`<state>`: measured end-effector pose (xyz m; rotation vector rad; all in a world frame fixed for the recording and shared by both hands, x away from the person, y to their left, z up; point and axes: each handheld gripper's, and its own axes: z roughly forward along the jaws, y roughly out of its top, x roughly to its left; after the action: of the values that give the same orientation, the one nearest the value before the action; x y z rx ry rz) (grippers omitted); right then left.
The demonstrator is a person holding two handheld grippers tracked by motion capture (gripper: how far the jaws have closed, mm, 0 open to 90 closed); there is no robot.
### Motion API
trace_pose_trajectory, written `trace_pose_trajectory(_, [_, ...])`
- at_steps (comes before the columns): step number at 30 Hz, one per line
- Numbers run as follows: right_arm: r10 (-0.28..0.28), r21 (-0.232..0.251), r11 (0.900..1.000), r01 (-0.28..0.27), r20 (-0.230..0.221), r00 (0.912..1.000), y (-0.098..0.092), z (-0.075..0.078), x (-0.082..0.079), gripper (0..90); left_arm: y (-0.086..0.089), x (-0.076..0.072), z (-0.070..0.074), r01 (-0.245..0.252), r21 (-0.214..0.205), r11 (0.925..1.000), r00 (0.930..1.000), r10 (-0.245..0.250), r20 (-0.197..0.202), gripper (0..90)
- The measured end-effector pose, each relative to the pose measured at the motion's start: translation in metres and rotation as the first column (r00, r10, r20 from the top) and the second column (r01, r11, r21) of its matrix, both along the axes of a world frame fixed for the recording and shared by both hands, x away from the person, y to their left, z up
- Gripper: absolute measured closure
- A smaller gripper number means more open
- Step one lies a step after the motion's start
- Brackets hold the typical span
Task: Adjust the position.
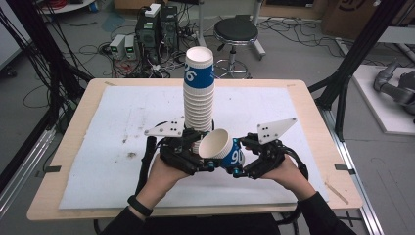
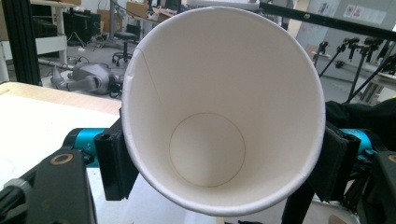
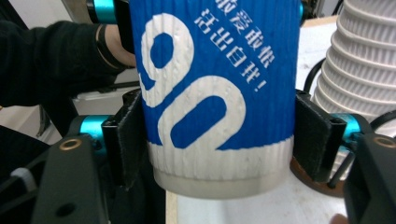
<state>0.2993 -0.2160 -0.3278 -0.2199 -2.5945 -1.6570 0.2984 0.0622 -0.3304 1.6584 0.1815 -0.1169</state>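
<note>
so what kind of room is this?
Looks like a robotics lab, not a kitchen or café: computers and loose cables on the floor, a grey robot arm lying beside the table, camera tripods behind.

tall cup stack (image 1: 199,93) standing mid-table as the main obstacle, tilted paper cup (image 1: 221,147) and both grippers crowding its near base, bare white mat (image 1: 112,147) wide open left of the stack, equally open right of it, narrower free strip behind it
</note>
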Motion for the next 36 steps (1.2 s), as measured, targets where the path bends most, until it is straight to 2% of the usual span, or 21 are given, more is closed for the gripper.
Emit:
trace_pose_trajectory(2, [-0.001,-0.024,0.9997,0.001,0.011,0.9999,-0.001,0.001,0.0,23.5,0.001,0.0,0.003,-0.006,0.041,0.9992,0.9999,0.005,0.011,24.1])
trace_pose_trajectory(5, [0.0,-0.038,0.9993,0.001,0.026,0.9997,-0.001,0.004,-0.003,23.3,0.0,-0.002,0.006,-0.012,0.08,0.9967,0.9994,0.01,0.032,24.3])
trace_pose_trajectory(9, [-0.016,-0.057,0.9982,0.017,0.023,0.9996,0.002,0.003,-0.003,23.1,-0.003,-0.003,0.008,-0.029,0.148,0.9885,0.9982,0.021,0.056,24.5])
trace_pose_trajectory(14, [-0.019,-0.079,0.9966,0.02,0.021,0.9996,0.008,-0.002,-0.003,25.7,-0.005,-0.004,0.01,-0.033,0.18,0.9832,0.9979,0.022,0.061,24.6])
trace_pose_trajectory(17, [-0.014,-0.077,0.9969,0.015,0.017,0.9998,0.01,-0.005,-0.003,27.7,-0.006,-0.005,0.011,-0.029,0.19,0.9813,0.9978,0.018,0.063,24.8])
trace_pose_trajectory(22, [0.0,-0.043,0.9991,0.0,0.005,1.0,0.012,-0.007,-0.002,28.6,-0.006,-0.005,0.011,-0.039,0.153,0.9874,0.9978,0.03,0.06,22.9])
trace_pose_trajectory(27, [0.0,0.025,0.9997,0.001,-0.016,0.9999,0.009,-0.007,0.0,28.6,-0.005,-0.004,0.009,-0.031,0.054,0.998,0.9991,0.029,0.03,18.5])
trace_pose_trajectory(30, [-0.003,0.05,0.9987,0.004,-0.019,0.9998,0.009,-0.007,0.0,28.6,-0.005,-0.004,0.008,-0.029,0.009,0.9995,0.9994,0.029,0.018,17.9])
trace_pose_trajectory(36, [-0.013,0.091,0.9958,0.016,-0.033,0.9994,0.01,-0.009,0.0,28.5,-0.005,-0.003,0.009,-0.047,-0.022,0.9987,0.9986,0.047,0.022,17.6])
